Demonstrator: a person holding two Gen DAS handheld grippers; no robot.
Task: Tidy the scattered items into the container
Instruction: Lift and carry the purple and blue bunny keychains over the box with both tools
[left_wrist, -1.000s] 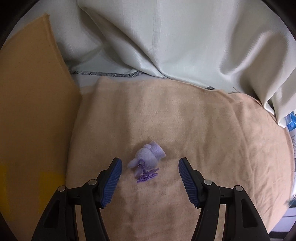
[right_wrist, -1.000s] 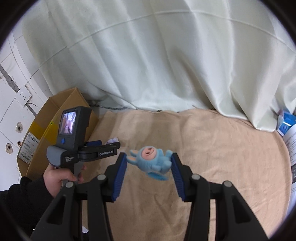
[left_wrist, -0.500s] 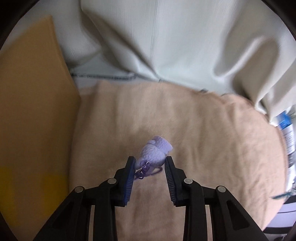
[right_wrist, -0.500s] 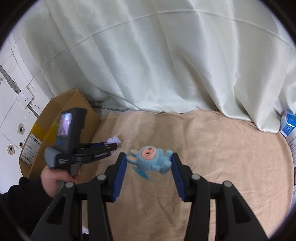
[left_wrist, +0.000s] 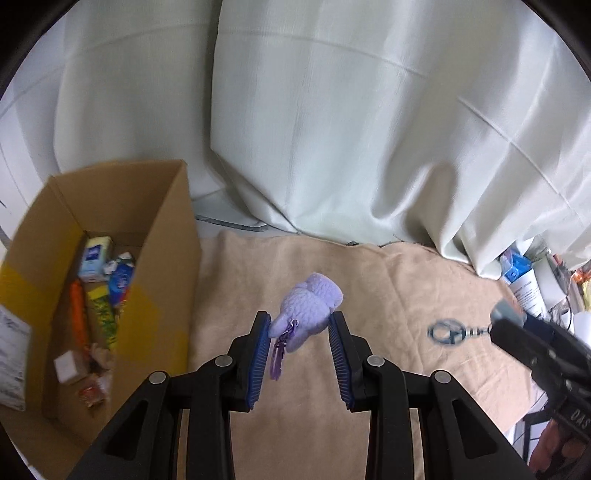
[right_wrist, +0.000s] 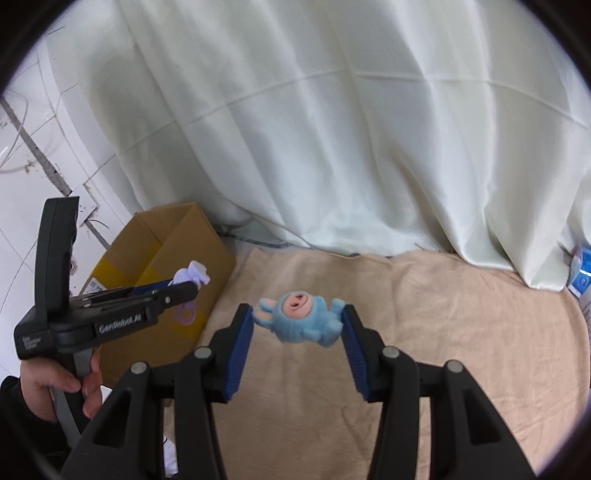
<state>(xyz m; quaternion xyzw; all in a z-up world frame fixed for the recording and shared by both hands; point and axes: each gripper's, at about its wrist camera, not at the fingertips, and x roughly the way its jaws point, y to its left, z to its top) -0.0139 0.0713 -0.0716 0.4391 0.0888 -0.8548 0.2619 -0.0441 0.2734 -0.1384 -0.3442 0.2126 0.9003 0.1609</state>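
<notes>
"GenRobot.AI" printed on left gripper body. Cardboard box sits at left edge of tan cloth, w/ small packets inside; white curtain behind. Left gripper clamps purple plush keychain in air, just right of box, above cloth. Right gripper clamps blue bunny figure between blue pads, above cloth, near box.
</notes>
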